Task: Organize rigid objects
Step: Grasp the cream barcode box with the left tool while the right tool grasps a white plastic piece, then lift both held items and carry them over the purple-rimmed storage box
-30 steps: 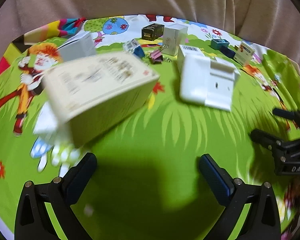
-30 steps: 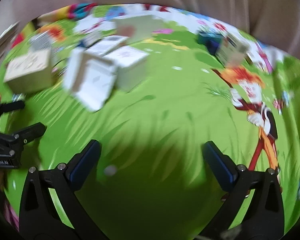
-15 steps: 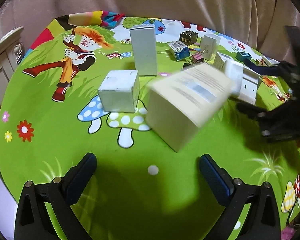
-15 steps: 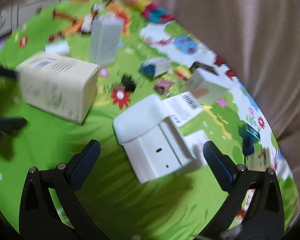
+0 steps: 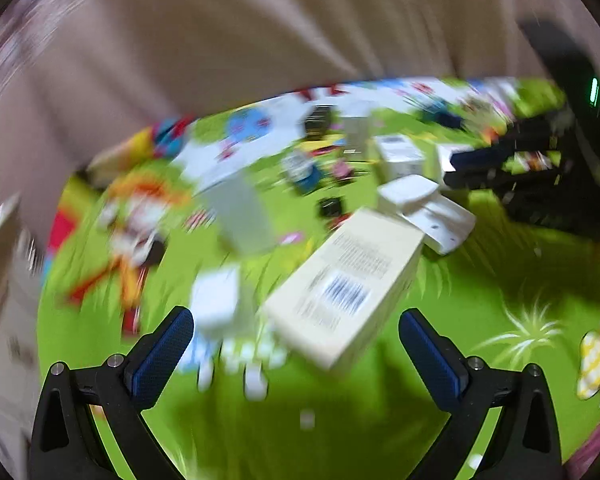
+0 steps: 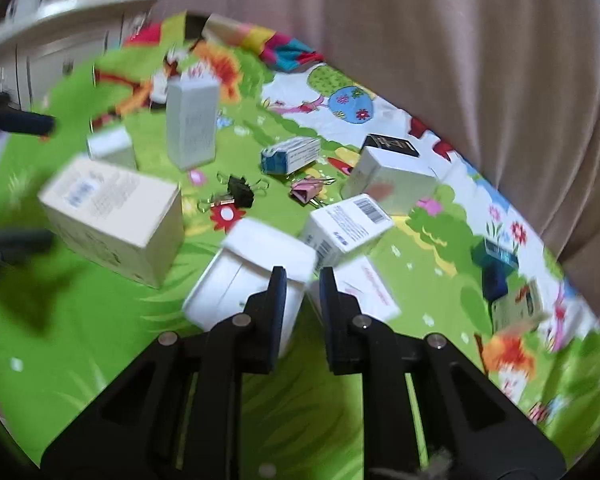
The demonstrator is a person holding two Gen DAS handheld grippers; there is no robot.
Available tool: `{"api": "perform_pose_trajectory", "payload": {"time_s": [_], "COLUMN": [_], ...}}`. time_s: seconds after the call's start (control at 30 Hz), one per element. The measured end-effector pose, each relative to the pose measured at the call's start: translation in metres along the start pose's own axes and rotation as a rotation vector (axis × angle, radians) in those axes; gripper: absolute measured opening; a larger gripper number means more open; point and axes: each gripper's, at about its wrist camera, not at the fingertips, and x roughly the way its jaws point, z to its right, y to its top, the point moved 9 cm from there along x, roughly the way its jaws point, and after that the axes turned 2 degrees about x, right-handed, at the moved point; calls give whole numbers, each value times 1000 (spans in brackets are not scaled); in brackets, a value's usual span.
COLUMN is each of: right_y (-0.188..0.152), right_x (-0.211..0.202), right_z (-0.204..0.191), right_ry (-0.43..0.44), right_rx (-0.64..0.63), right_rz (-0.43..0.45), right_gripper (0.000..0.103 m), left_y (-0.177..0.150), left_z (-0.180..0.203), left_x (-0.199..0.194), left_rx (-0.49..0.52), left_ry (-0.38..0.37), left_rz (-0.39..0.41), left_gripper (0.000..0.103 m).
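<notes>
While your left claw (image 5: 296, 354) is staying wide, your right claw (image 6: 303, 280) is now narrowing at the white box (image 6: 252, 280), starting a grasp.

The left gripper (image 5: 296, 328) sits at the bottom of its own wrist view with its two black fingers spread wide apart, blue ribbed pads (image 5: 160, 356) facing inward, nothing between them. In the right wrist view it appears at the far left edge as dark, blurred fingers. The right gripper (image 6: 303, 280) rises from the bottom centre of its own view, its black fingers (image 6: 274, 304) drawn close with only a narrow gap; whether they pinch anything cannot be told. In the left wrist view it shows blurred at the upper right.
</notes>
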Motion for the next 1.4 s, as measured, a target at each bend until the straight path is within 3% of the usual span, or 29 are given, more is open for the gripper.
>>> {"api": "perform_pose_trajectory", "payload": {"time_s": [0.07,0.13,0.17,0.2,0.23,0.3,0.47,0.5,0.63,0.9,1.0,1.07,1.1,1.13,1.2,1.4], "right_y": [-5,-10,-11,-10,-9,-8,-13,-15,-20,-3,-5,-6,-7,-6,-9,-53], "right_x": [-9,-20,-24,-28,-30,-27,-4,-2,23,72,70,68,67,63,53,0], "right_z": [5,7,8,9,9,2,-20,-23,-21,-7,-9,-11,-12,-12,-18,-27], "right_ry": [34,68,94,100,101,135,217,221,38,11,8,9,7,9,32,23], "right_rx": [58,112,141,173,203,246,402,418,349,376,377,378,375,371,355,410], "right_rz": [-15,-9,-1,10,14,-18,-119,-124,-169,-247,-235,-215,-204,-185,-175,-147], "right_gripper": [24,52,77,89,90,90,87,86,86,89,89,89,72,67,67,67], "left_y": [4,3,4,6,4,-7,-51,-56,-61,-55,-59,-59,-59,-59,-57,-64], "left_z": [16,30,36,38,38,34,27,24,14,3,2,3,4,4,4,8], "left_x": [23,41,42,39,35,22,-9,-14,-14,4,12,14,14,14,5,-4], "left_rx": [87,119,97,52,-15,-102,-302,-316,-321,-371,-402,-393,-384,-379,-359,-362], "left_ry": [-83,-174,-207,-241,-276,-243,-248,-241,-206,-97,-109,-79,-82,-89,-101,-92], "left_rz": [-48,-92,-77,-67,-78,-61,-56,-57,-80,-118,-145,-145,-141,-134,-113,-128], "left_gripper": [103,98,83,60,52,52,52,52,53,86,88,91,92,90,51,51]}}
